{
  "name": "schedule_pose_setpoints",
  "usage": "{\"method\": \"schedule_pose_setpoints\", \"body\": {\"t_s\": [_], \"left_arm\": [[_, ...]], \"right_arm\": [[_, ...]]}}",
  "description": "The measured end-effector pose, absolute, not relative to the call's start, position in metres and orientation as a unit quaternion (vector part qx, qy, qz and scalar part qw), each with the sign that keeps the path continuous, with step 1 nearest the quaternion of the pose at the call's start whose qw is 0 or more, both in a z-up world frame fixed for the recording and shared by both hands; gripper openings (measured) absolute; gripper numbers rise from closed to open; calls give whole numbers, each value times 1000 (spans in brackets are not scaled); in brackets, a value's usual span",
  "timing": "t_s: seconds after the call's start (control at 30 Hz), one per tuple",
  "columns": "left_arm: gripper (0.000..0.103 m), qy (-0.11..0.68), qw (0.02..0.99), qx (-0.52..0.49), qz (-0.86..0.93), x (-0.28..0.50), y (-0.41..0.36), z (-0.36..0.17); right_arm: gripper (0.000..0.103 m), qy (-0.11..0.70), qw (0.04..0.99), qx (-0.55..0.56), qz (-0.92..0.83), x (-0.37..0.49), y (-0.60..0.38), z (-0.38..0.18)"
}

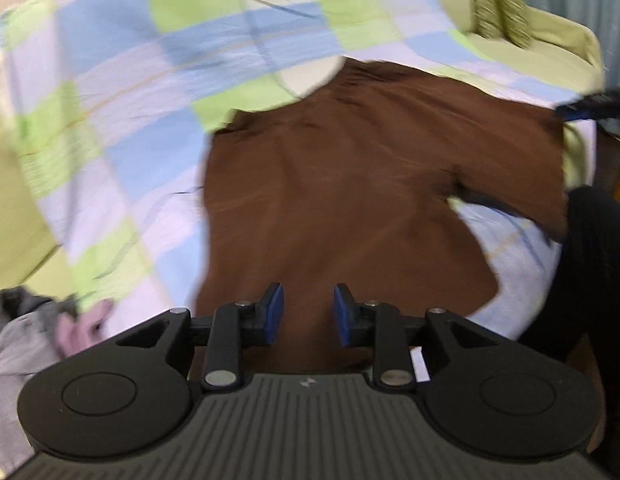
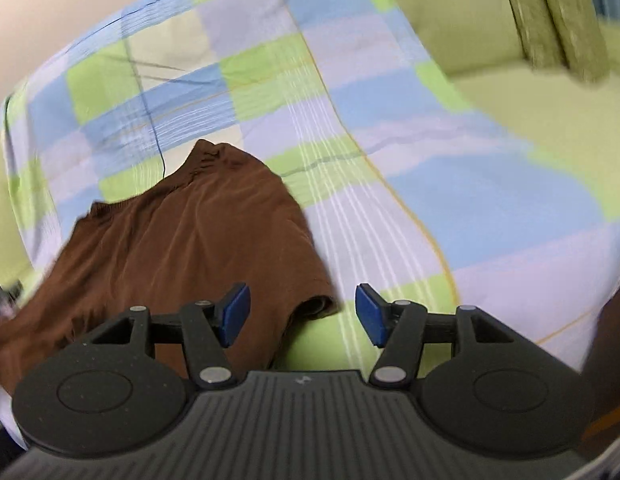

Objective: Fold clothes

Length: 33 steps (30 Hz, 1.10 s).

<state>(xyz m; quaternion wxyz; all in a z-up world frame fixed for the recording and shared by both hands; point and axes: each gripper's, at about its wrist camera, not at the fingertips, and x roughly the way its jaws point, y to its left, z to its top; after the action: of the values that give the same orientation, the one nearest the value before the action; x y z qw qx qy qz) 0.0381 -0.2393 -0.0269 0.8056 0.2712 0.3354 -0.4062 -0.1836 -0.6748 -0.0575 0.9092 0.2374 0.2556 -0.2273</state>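
A checked blue, green and lilac bedsheet (image 1: 122,80) covers the bed. The brown garment (image 1: 349,184) lies spread across it at frame centre. Left gripper (image 1: 308,314) hovers above its near edge, fingers narrowly parted, holding nothing. Right gripper (image 2: 302,314) stands wider apart, empty, beside the garment's sleeve (image 2: 310,304). Green pillows (image 2: 549,20) sit upper right.

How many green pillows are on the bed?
2. The first pillow and the second pillow stand side by side at the far end of the green sheet; others could be out of view.
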Motion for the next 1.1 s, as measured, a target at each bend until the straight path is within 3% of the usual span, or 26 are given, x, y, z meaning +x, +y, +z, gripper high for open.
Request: {"method": "schedule_pose_setpoints", "body": {"t_s": [0.13, 0.2, 0.23, 0.27, 0.6, 0.73, 0.8, 0.9, 1.03, 1.1], "left_arm": [[33, 345, 793, 283, -414, 35, -262, -36], [33, 349, 791, 281, -415, 36, -268, -38], [33, 351, 790, 281, -417, 38, -272, -39], [33, 351, 790, 282, -417, 39, -272, -40], [34, 345, 796, 280, -410, 48, -264, -39], [44, 342, 811, 273, -390, 52, -240, -34], [45, 342, 816, 272, -378, 55, -226, -30], [45, 338, 825, 273, -361, 64, -203, -24], [61, 329, 840, 266, -340, 73, -173, -16], [62, 326, 845, 266, -331, 79, -160, -15]], "right_arm": [[45, 226, 892, 333, -205, -185, -695, -77], [33, 208, 880, 391, -173, -188, -702, -87], [15, 206, 874, 410, -161, -188, -704, -91], [3, 207, 871, 418, -156, -188, -705, -95], [4, 243, 903, 247, -252, -192, -712, -46], [21, 275, 895, 135, -324, -178, -694, -40], [21, 257, 904, 80, -333, -175, -670, -27], [22, 239, 933, 29, -268, -161, -616, -10], [33, 256, 957, 11, -138, -130, -549, -10], [38, 279, 959, -20, -37, -105, -497, -18]]}}
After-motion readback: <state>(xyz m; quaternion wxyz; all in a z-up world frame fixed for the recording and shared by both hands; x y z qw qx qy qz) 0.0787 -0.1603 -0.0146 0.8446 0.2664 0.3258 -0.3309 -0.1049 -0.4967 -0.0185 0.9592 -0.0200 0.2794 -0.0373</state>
